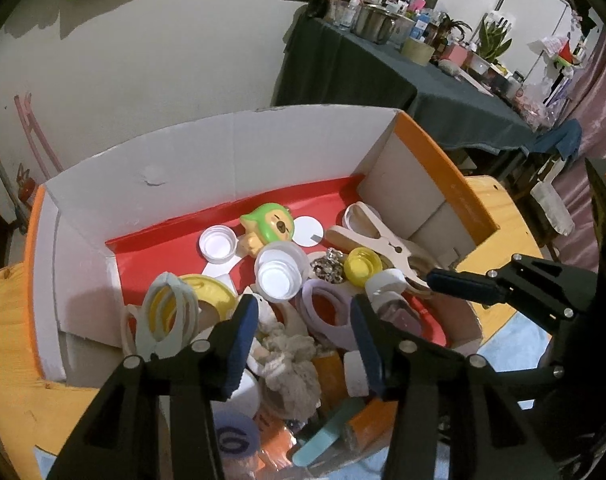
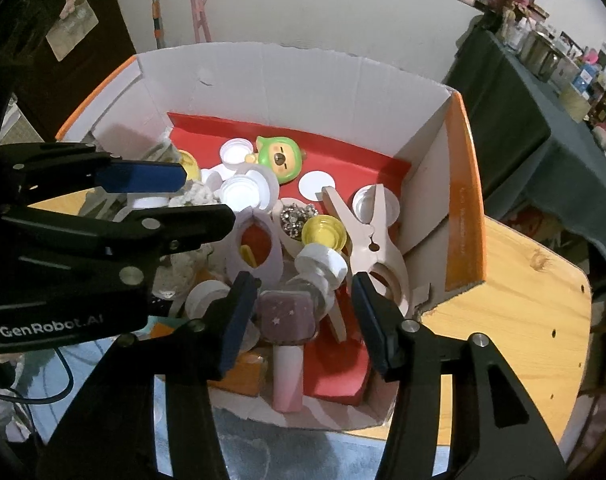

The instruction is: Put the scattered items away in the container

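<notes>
My fingers (image 1: 245, 340) are black with dark blue pads. The cardboard box (image 1: 231, 148) is white inside with orange outer edges and a red floor. In it lie a green-and-yellow cartoon toy (image 1: 267, 225), a yellow bottle cap (image 1: 363, 266), a pale wooden peg (image 2: 367, 236) and a purple star-speckled bottle (image 2: 287, 314).

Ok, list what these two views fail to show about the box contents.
- Left wrist: items under the left gripper are covered by its fingers.
- Left wrist: the box near corner is cut off by the frame.
- Right wrist: contents behind the left gripper are blocked.
</notes>
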